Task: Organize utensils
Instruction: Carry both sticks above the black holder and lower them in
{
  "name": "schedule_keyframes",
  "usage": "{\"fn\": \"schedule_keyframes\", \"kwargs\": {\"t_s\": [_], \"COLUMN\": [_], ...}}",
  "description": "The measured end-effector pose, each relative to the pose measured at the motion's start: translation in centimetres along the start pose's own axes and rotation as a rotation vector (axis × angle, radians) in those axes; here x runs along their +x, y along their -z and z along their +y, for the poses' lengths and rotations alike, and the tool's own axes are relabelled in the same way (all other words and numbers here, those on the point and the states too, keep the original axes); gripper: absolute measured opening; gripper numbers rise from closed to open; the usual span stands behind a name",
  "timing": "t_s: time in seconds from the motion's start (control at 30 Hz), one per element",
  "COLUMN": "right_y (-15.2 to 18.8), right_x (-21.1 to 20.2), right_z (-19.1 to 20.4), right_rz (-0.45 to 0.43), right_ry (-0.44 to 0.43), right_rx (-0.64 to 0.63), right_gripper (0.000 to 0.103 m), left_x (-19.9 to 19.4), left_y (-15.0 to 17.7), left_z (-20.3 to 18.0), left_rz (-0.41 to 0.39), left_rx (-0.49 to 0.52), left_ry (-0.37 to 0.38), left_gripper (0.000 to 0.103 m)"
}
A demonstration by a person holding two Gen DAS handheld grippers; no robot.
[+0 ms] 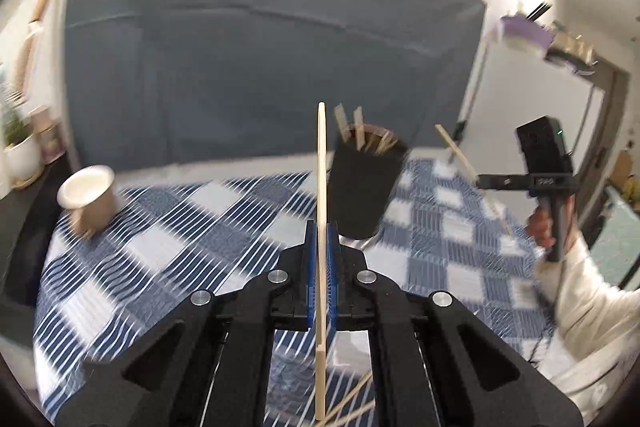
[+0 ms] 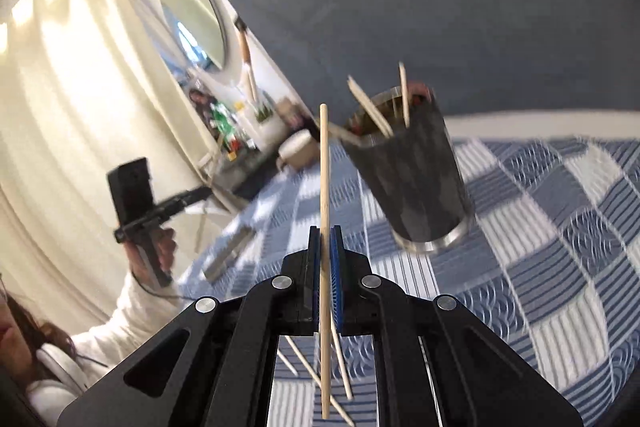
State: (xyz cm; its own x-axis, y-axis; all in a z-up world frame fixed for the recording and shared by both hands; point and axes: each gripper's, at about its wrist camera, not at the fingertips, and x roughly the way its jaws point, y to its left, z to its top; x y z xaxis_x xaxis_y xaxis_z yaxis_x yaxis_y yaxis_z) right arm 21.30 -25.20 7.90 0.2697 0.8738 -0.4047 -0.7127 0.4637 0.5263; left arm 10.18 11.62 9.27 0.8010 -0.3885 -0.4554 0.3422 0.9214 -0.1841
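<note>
Chopsticks are what you are sorting: your left gripper (image 1: 320, 255) pinches a flat pale wooden stick (image 1: 321, 187) between its blue pads, and your right gripper (image 2: 325, 259) pinches a round wooden chopstick (image 2: 325, 187) the same way, each one standing upright through the jaws with its top end free. Both look light, stiff and smooth, so they can pivot or slide in the pads; a hold nearer the middle, as you have now, should keep them from swinging. Ahead of both grippers, on the blue checked cloth (image 1: 168, 251), the dark metal cup (image 1: 366, 183) already has several sticks leaning in it. More loose chopsticks (image 2: 316, 379) lie on the cloth near you, below the right gripper. Each gripper is raised above the cloth and aimed towards the cup, the right one to the right of the left. A small cream cup (image 1: 89, 197) lies tipped at far left.
</note>
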Motion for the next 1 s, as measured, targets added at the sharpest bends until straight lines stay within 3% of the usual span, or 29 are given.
{"fn": "schedule_keyframes", "kwargs": {"t_s": [0.3, 0.43, 0.6, 0.7, 0.83, 0.93, 1.0], "right_y": [-5.6, -8.0, -9.6, -10.1, -10.0, -9.6, -9.2], "right_x": [0.9, 2.2, 4.4, 5.3, 6.4, 7.2, 7.8], "right_z": [0.3, -0.2, -1.3, -1.6, -2.1, -2.9, -3.2], "right_rz": [-0.119, -0.194, -0.272, -0.329, -0.445, -0.522, -0.563], "right_ry": [0.01, 0.001, -0.033, 0.006, 0.065, 0.009, 0.05], "right_rx": [-0.04, -0.029, 0.023, 0.013, -0.017, -0.007, -0.025], "right_gripper": [0.005, 0.005, 0.005, 0.005, 0.005, 0.005, 0.005], "left_x": [6.0, 8.5, 11.1, 12.8, 15.2, 17.4, 18.4], "left_y": [-7.2, -9.7, -10.5, -10.4, -9.7, -9.5, -9.4], "left_z": [-1.1, -1.0, -0.5, -0.4, 0.8, 1.2, 0.9], "left_rz": [-0.052, -0.148, -0.286, -0.342, -0.39, -0.403, -0.396], "left_rx": [0.033, 0.016, -0.023, -0.03, -0.089, -0.124, -0.117], "left_ry": [0.145, 0.234, 0.332, 0.316, 0.358, 0.379, 0.379], "left_gripper": [0.005, 0.005, 0.005, 0.005, 0.005, 0.005, 0.005]}}
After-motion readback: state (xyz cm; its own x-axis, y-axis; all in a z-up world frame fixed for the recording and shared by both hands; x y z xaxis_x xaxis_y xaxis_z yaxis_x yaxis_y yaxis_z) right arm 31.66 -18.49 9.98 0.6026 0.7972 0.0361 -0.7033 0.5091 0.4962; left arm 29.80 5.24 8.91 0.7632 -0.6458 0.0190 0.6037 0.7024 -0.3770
